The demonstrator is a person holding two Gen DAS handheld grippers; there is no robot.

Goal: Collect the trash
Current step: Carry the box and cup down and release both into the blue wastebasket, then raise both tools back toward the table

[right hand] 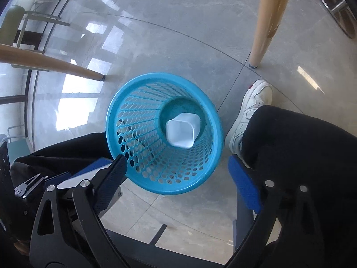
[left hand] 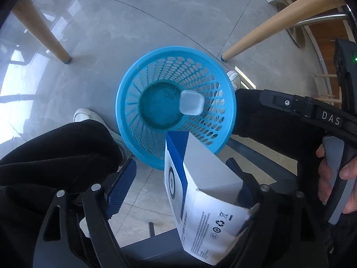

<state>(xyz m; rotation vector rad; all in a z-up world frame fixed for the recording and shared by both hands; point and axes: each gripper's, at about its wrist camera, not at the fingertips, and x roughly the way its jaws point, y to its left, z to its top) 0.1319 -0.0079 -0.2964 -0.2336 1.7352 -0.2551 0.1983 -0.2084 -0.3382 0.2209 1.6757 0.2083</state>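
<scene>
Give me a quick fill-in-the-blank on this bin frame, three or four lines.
1. The basket on the floor is coloured ____.
2. Inside the basket, a white ____ is seen over its bottom.
3. The box sits between the open jaws of the ____ hand-held gripper.
4. The right hand-held gripper has nothing between its jaws, which stand ____.

Missing words: blue; cup; left; open

Under me the glossy grey tiled floor point(left hand: 93, 17) carries a blue perforated plastic basket point(left hand: 125, 102), two tapered wooden table legs point(left hand: 40, 29), and my white sneakers point(right hand: 250, 111).
</scene>
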